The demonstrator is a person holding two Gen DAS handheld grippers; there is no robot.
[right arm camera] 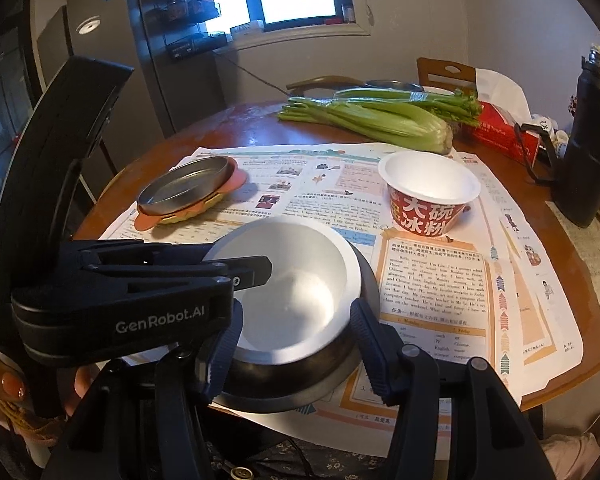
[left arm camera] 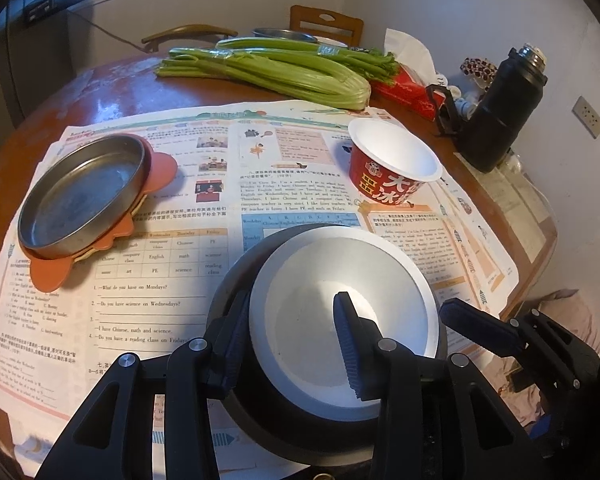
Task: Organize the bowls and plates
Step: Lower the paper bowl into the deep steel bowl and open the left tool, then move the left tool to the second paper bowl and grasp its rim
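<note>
A white bowl (left arm camera: pixel 332 320) sits nested inside a dark metal bowl (left arm camera: pixel 300 436) on the paper at the near edge. My left gripper (left arm camera: pixel 290 344) has one finger outside the left rim and the other finger (left arm camera: pixel 350 344) inside the white bowl, straddling the rim. My right gripper (right arm camera: pixel 290 344) is open around the near side of the two bowls (right arm camera: pixel 296 292); its finger (left arm camera: pixel 476 326) shows at the right in the left wrist view. A metal plate (left arm camera: pixel 80 196) rests on an orange mat further left. A red paper bowl (left arm camera: pixel 392 164) stands behind.
Printed paper sheets (left arm camera: pixel 172 304) cover the round wooden table (left arm camera: pixel 112 92). Celery (left arm camera: pixel 276 68), a red tissue box (left arm camera: pixel 404 88) and a black flask (left arm camera: pixel 500 112) lie at the back and right. Chairs stand behind the table. A wall is to the right.
</note>
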